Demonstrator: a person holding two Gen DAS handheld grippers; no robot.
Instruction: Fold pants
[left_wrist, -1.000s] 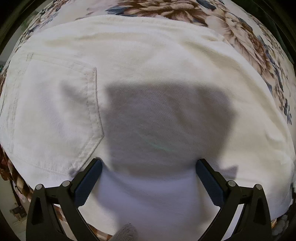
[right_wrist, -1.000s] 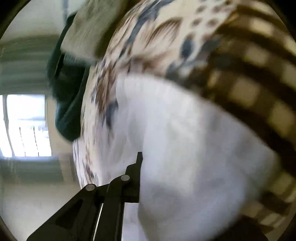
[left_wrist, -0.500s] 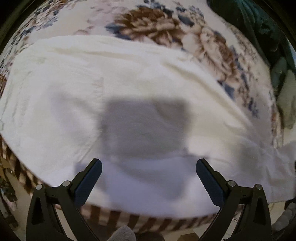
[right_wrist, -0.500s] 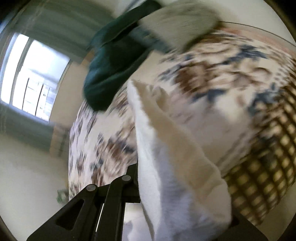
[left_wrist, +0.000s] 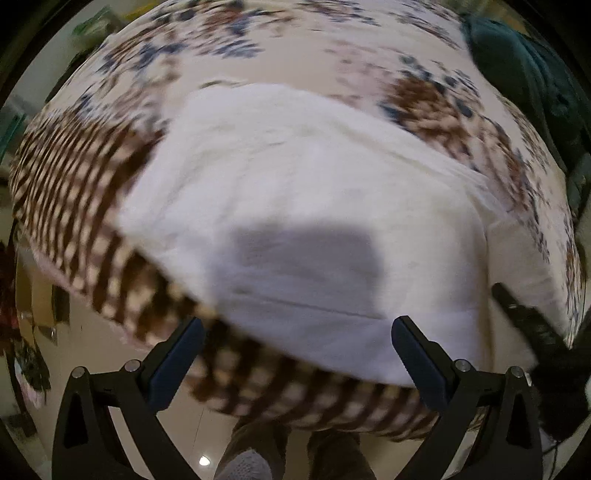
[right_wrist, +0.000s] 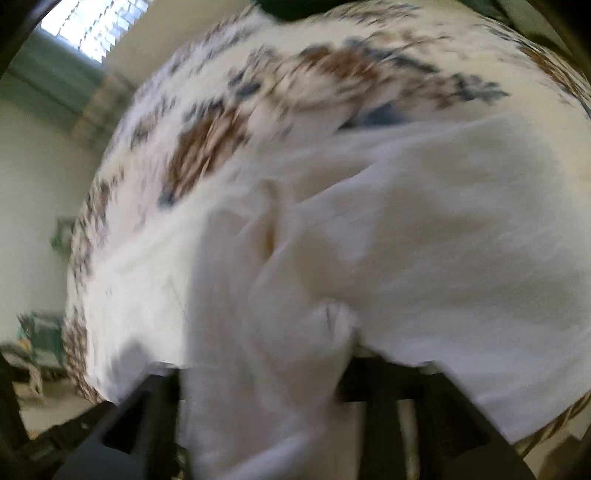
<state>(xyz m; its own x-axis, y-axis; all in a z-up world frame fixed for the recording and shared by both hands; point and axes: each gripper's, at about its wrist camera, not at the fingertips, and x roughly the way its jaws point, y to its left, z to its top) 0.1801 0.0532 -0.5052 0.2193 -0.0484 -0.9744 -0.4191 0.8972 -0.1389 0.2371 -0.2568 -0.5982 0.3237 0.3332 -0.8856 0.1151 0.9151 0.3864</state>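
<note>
White cloth in right claw: right gripper (right_wrist: 266, 373) pinched a bunched handful of the pants (right_wrist: 424, 236); fingers mostly buried under fabric, view badly blurred.
Left claw: left gripper (left_wrist: 297, 350) spread wide, nothing between the pads, hovering just off the near edge of the pants (left_wrist: 303, 206).
Right tool, seen from left: dark blurred shape of the right gripper (left_wrist: 532, 332) at the pants' right side.
Pants position: lay flat on the floral bedspread (left_wrist: 280, 48), near hem close to the checked border (left_wrist: 70, 206) at the bed's edge; a crease line ran across the near part.
Surroundings: dark green cloth (left_wrist: 524, 70) heaped at the far right of the bed; window (right_wrist: 88, 29) beyond, in the right view.
Stage, judged: fold in progress, right side being carried over; left not yet engaged.
Risk: thick bunched pinch could slip or drop unevenly, leaving a skewed, wrinkled fold.
Risk: with the left end unpinned, dragging might slide the whole garment toward the edge and off the bed.
</note>
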